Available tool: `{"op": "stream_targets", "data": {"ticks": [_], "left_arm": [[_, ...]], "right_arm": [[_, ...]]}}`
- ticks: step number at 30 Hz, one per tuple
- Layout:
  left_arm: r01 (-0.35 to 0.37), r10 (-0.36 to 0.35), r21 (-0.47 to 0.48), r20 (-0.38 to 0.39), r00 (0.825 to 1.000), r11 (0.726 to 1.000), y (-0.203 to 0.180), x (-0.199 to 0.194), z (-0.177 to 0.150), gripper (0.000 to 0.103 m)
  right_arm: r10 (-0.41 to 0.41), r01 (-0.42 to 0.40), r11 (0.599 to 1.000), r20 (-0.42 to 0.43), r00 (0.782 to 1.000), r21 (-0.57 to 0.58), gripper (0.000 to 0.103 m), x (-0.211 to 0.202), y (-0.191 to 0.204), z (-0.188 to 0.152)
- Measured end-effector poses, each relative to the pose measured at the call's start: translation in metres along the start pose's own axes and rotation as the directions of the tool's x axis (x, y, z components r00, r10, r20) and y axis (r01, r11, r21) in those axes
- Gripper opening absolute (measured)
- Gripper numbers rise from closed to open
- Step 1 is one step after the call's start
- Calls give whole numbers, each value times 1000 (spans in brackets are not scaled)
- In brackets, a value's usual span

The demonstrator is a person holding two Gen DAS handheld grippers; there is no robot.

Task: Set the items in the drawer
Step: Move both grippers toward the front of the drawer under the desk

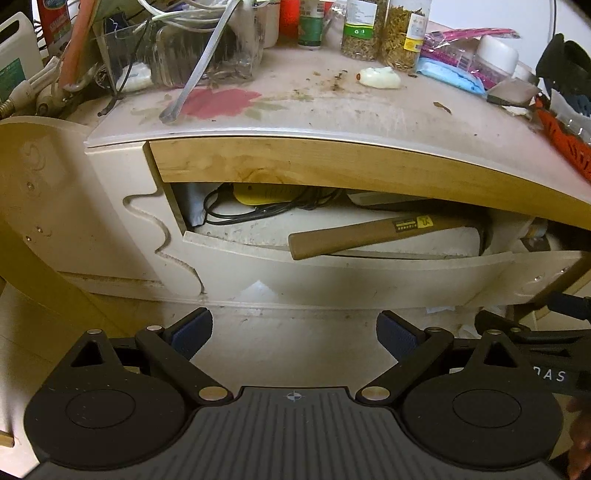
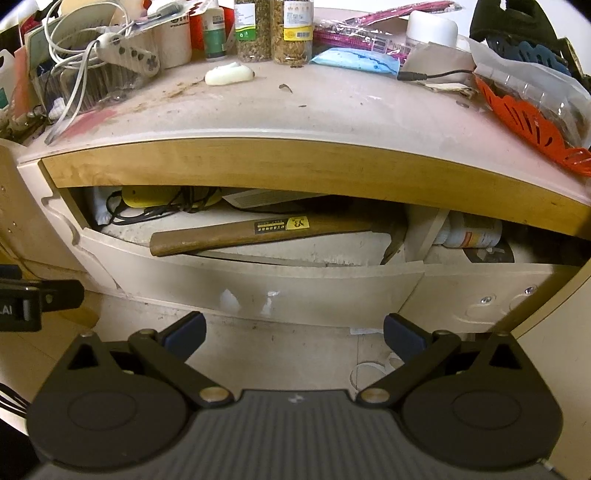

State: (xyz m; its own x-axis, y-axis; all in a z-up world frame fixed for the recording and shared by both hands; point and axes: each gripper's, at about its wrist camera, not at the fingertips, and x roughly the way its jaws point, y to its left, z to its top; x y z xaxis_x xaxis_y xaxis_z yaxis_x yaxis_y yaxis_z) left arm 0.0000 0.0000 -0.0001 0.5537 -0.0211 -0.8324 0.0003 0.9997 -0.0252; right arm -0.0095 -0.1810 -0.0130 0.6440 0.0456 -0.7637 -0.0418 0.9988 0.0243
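Note:
A cream drawer (image 1: pixel 332 273) (image 2: pixel 258 284) stands pulled open under the wooden desk edge. Inside lie a wooden-handled hammer (image 1: pixel 369 236) (image 2: pixel 258 232), a yellow device (image 1: pixel 266 194) (image 2: pixel 155 197) with black cable, and papers. My left gripper (image 1: pixel 293 332) is open and empty, low in front of the drawer. My right gripper (image 2: pixel 293 334) is open and empty, also in front of the drawer. A white oblong object (image 1: pixel 378 78) (image 2: pixel 229 75) lies on the desk top.
The desk top (image 1: pixel 332 110) (image 2: pixel 332 110) is cluttered at the back: jars (image 2: pixel 255 29), a power strip (image 2: pixel 129 55), cables, a blue pack (image 2: pixel 354 59), an orange basket (image 2: pixel 524 118). A second drawer (image 2: pixel 498 280) to the right holds a bottle (image 2: pixel 472 234).

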Motion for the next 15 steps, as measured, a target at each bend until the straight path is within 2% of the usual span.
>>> {"op": "stream_targets", "data": {"ticks": [3,5,15], "left_arm": [[-4,4,6,-6,1000,1000,-1,1,0,98],[-6,6,10,-9,1000,1000,-2,2,-1,98],[-19,19,30,-25,1000,999,-6,7,-6,98]], "right_arm": [[-6,6,1000,-20,1000,-14,103,4,3,1],[-1,1,1000,-1,1000,-11,103,4,2,-6],[-8,8,1000,-14,1000,-9,103,5,4,-4]]}}
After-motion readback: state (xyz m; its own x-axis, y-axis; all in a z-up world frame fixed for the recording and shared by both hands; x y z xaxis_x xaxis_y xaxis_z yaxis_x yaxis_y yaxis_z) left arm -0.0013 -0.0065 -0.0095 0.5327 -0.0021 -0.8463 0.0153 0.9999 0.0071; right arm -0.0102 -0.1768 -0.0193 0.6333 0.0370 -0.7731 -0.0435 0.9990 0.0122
